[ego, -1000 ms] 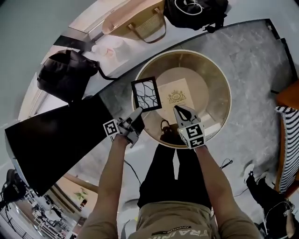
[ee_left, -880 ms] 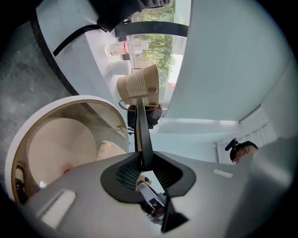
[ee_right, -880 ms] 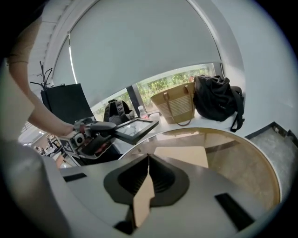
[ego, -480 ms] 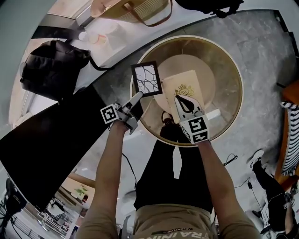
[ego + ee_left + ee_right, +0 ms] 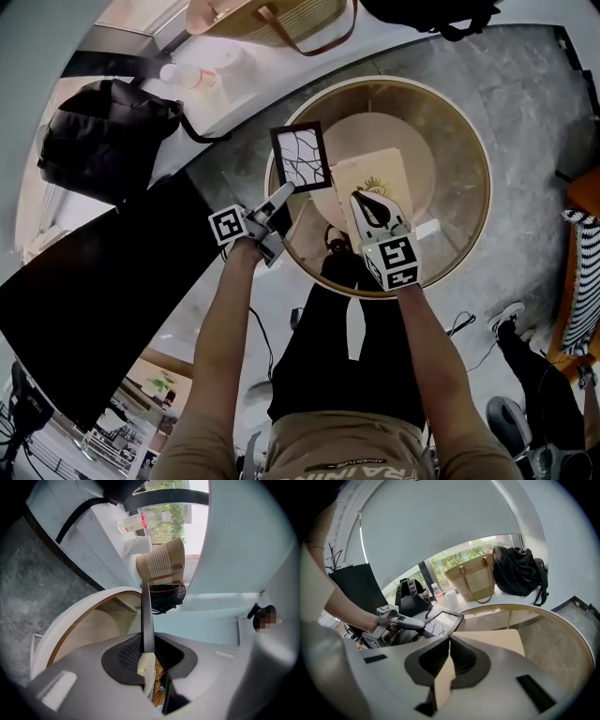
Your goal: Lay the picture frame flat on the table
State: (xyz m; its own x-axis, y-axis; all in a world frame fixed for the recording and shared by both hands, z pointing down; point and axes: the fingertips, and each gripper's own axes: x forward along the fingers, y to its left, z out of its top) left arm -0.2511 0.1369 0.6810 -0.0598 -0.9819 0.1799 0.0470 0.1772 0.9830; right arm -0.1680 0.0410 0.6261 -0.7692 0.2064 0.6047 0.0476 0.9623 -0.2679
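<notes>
The left gripper (image 5: 284, 194) (image 5: 146, 645) pinches the picture frame (image 5: 302, 157) (image 5: 147, 616) (image 5: 442, 621) by its near edge, with the jaws pressed on the thin dark border. In the left gripper view the frame shows edge-on, rising straight out from between the jaws.

From the head view the frame's long axis runs near to far and leans a little left at the far end. Its white face with black branching lines is turned upward. It hangs tilted over the far-left part of the round counter (image 5: 469, 141), by the rim. Whether it touches the surface cannot be told.

Just right of the frame, a beige card (image 5: 377, 176) (image 5: 499, 641) with a crest lies flat on the counter. The right gripper (image 5: 363, 201) (image 5: 449, 640) is over the card's near-left part, with its jaws pressed together.

Beyond the counter's left rim, a black backpack (image 5: 103, 141) sits on a pale ledge beside a plastic bottle (image 5: 170, 72). A woven tote bag (image 5: 272, 21) is farther back.
</notes>
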